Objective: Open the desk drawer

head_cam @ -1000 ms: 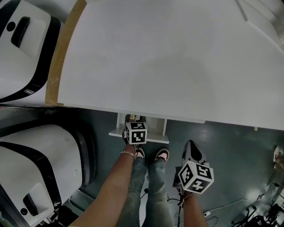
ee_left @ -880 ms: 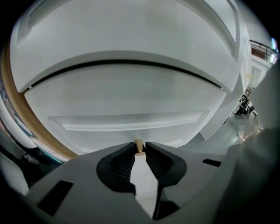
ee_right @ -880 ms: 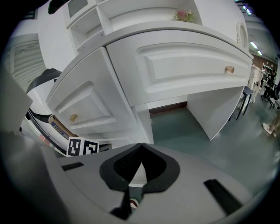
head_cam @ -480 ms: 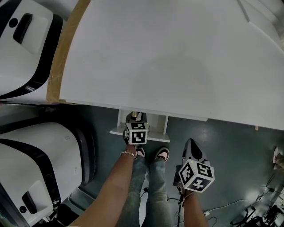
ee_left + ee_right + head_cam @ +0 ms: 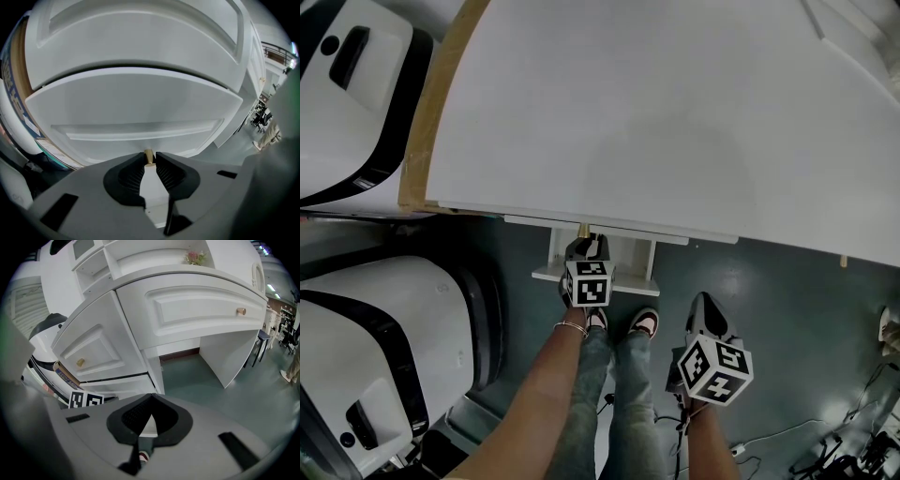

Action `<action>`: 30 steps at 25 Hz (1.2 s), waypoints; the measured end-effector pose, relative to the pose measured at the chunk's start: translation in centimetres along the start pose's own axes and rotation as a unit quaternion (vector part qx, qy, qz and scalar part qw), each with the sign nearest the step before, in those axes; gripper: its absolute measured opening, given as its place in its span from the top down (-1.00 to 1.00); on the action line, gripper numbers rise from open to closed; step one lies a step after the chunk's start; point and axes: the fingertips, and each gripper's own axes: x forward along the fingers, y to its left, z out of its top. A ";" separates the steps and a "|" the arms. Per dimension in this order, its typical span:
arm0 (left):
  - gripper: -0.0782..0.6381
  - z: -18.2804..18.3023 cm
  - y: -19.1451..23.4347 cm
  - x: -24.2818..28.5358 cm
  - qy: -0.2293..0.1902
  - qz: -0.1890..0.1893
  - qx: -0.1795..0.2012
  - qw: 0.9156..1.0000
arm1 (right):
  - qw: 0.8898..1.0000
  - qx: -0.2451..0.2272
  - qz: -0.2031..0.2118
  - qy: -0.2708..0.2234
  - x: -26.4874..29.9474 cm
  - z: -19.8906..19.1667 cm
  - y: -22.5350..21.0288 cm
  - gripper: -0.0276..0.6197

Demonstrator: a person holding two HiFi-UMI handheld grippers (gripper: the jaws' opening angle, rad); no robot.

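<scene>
The white desk top (image 5: 656,122) fills the upper head view. Along its near edge shows the drawer front (image 5: 675,236), a narrow white strip standing slightly out. A small brass knob (image 5: 582,230) sits on that strip. My left gripper (image 5: 586,246) reaches up to it and is shut on it. In the left gripper view the knob (image 5: 149,156) is pinched between the ribbed pads (image 5: 133,174), with the panelled drawer front (image 5: 136,108) right behind. My right gripper (image 5: 701,305) hangs lower right over the floor; its jaws (image 5: 151,397) are shut on nothing.
Two white-and-black machines (image 5: 356,94) (image 5: 384,356) stand at the left. A white shelf (image 5: 628,281) sits below the desk, near the person's shoes (image 5: 643,325). Cables (image 5: 844,441) lie on the dark floor at lower right. The right gripper view shows another drawer knob (image 5: 241,311).
The drawer front has come out a little from under the desk top's edge, with the brass knob now showing. Both grippers have hardly moved.
</scene>
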 end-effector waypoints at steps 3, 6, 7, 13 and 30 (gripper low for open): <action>0.53 -0.3 -0.1 -0.3 0.000 0.002 0.000 1.000 | 1.000 0.000 0.000 0.000 -0.2 -0.2 -0.2 0.89; 0.53 -0.6 -0.1 -0.5 0.002 0.002 0.000 1.000 | 1.000 0.000 0.001 -0.001 -0.3 -0.3 -0.2 0.89; 0.53 -0.7 -0.1 -0.6 0.003 0.002 0.000 1.000 | 1.000 0.000 0.001 -0.002 -0.4 -0.3 -0.3 0.89; 0.53 -1.7 -0.3 -1.2 0.010 0.006 -0.002 1.000 | 1.000 0.000 -0.001 -0.005 -0.8 -0.6 -0.5 0.89; 0.53 -4.6 -0.8 -3.0 0.022 0.005 -0.003 1.000 | 1.000 0.013 -0.003 -0.007 -2.2 -2.7 -0.7 0.89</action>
